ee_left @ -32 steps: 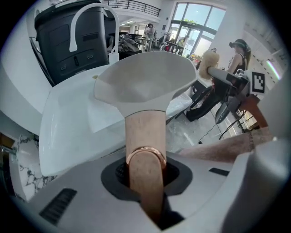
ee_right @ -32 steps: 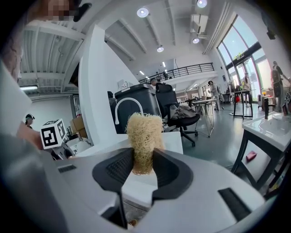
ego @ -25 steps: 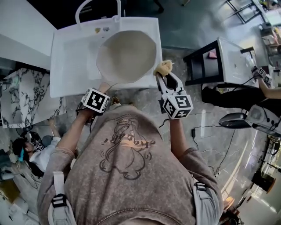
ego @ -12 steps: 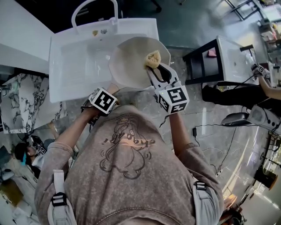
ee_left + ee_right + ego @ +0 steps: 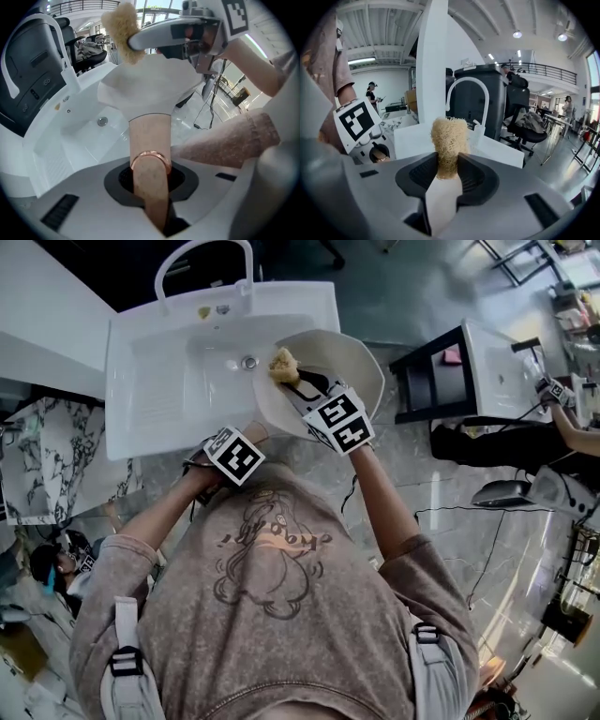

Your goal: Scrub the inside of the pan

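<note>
The left gripper's [image 5: 150, 187] jaws are clamped on the pan's pale handle [image 5: 149, 136], just behind its copper ring. The right gripper's [image 5: 447, 171] jaws pinch the lower end of a straw-coloured fibre scrubber [image 5: 449, 138], so the bushy end sticks out ahead of them. The pan [image 5: 342, 367] is held tilted over the near right corner of the white sink [image 5: 155, 381], probably so that any drips fall toward the drain [image 5: 248, 362]. The tilt also turns its pale inside toward the scrubber. In the head view the scrubber sits at the pan's far left rim. Whether it presses on the inner surface or only hovers at the edge cannot be told. Gripping the handle far from the bowl leaves the whole inside free to reach. The gripper cubes carry only black-and-white square markers, no brand shows on pan or scrubber, and the cursive print on the person's shirt is not legible.
</note>
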Available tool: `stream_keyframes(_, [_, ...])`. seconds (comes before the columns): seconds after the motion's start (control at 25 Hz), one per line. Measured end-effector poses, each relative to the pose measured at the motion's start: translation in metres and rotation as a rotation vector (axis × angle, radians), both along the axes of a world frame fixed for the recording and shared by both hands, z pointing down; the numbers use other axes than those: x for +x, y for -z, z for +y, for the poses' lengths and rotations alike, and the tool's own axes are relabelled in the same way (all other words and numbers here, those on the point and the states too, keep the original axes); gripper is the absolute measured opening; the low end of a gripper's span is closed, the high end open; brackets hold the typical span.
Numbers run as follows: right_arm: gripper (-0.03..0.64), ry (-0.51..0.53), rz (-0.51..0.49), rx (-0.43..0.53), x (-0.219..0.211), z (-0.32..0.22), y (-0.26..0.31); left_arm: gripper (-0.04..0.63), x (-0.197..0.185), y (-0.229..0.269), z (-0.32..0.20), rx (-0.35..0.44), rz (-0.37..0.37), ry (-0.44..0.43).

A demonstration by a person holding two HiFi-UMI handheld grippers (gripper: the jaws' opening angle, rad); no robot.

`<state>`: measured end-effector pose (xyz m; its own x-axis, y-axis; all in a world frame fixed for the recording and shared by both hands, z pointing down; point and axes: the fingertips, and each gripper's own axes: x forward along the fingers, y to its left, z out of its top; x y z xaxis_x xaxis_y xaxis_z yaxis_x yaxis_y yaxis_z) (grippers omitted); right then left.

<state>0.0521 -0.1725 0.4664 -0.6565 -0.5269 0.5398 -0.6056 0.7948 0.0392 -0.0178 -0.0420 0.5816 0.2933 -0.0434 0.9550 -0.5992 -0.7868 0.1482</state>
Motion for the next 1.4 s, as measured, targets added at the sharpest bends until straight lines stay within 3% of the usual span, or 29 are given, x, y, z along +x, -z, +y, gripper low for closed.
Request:
stream_keyframes(0.2, [0.144, 0.101, 0.135, -0.125, -0.016, 0.000, -0.041, 0.072, 0.001, -0.001, 0.004, 0.000, -0.005, -0.021])
stream_keyframes(0.4, [0.144, 0.108, 0.275, -0.191, -0.014, -0.006, -0.075, 0.072, 0.002, -0.003, 0.008, -0.006, 0.006, -0.015])
stream_keyframes(1.0, [0.144, 0.134, 0.350, -0.226, -0.030, 0.004, -0.124, 0.072, 0.003, -0.014, 0.018, -0.070, 0.074, 0.005])
stream_keyframes(1.4, [0.144, 0.072, 0.348, -0.176, -0.029, -0.007, -0.139, 0.084, 0.012, -0.020, 0.027, -0.127, 0.154, -0.021])
